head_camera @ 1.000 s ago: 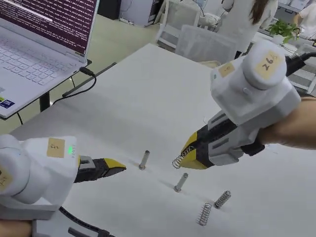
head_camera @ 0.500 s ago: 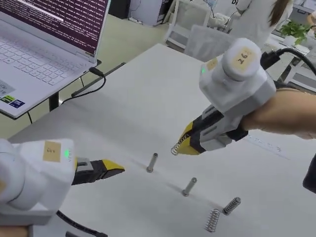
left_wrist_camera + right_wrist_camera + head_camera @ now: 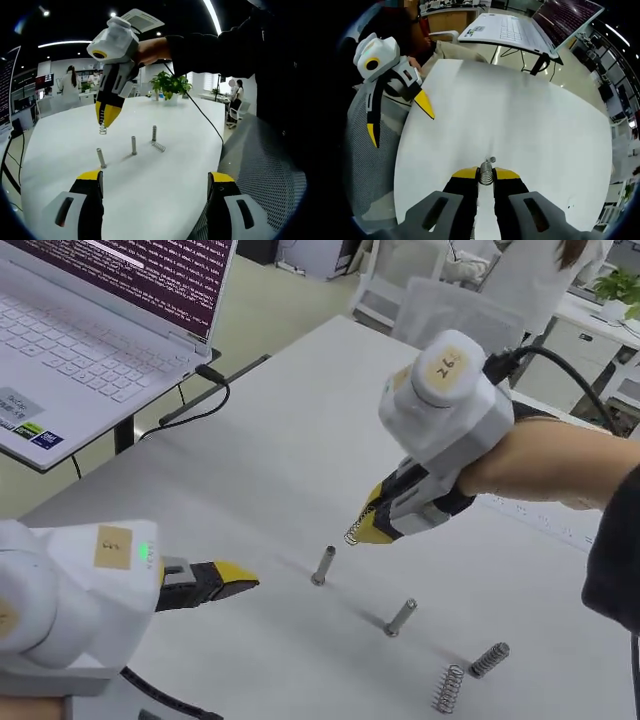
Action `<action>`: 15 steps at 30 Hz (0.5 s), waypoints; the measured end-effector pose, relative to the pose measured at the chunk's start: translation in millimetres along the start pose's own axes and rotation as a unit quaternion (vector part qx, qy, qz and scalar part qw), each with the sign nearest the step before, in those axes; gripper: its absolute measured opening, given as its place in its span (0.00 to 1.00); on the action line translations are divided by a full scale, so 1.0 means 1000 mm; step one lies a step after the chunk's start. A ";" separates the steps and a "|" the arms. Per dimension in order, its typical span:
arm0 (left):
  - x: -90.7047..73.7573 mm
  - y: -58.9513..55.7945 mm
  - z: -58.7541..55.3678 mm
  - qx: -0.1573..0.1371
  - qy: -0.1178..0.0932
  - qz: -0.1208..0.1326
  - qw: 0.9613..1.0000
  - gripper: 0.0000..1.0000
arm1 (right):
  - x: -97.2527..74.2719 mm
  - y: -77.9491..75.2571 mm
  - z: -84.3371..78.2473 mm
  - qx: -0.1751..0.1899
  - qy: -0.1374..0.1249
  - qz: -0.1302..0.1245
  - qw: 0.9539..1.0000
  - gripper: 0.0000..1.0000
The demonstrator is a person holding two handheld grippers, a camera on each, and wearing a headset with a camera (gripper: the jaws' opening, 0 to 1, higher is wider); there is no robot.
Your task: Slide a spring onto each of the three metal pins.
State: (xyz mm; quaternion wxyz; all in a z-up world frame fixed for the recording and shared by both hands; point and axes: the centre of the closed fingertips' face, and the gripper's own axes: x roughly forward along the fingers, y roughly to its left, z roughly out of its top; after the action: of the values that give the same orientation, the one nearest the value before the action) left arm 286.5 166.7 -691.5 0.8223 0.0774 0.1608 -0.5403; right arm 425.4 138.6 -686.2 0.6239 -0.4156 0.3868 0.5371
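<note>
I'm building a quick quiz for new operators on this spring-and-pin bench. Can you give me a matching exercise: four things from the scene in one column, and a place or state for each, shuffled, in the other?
Things
1. held spring
2. left gripper
3. laptop
4. two pins

Places or states
a. open, holding nothing
b. standing on the white table, no spring on them
c. clamped in the right gripper, above the table
d. lid up and screen lit, left of the table

Pairs: 1-c, 2-a, 3-d, 4-b
</note>
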 end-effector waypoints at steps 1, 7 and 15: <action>0.000 0.000 0.000 -0.001 0.000 0.000 1.000 0.83 | 0.002 -0.002 0.000 0.001 0.000 0.001 1.000 0.08; 0.003 0.006 0.000 -0.001 -0.002 0.004 1.000 0.83 | 0.016 -0.007 -0.001 0.008 0.005 0.007 1.000 0.08; 0.002 0.014 -0.007 0.006 0.007 0.020 1.000 0.83 | 0.024 -0.008 -0.005 0.010 0.013 0.012 1.000 0.08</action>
State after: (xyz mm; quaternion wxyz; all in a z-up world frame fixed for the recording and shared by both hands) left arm 299.0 172.6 -699.9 0.8312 0.0891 0.1617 -0.5244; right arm 435.9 142.2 -709.7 0.6166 -0.4117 0.4054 0.5347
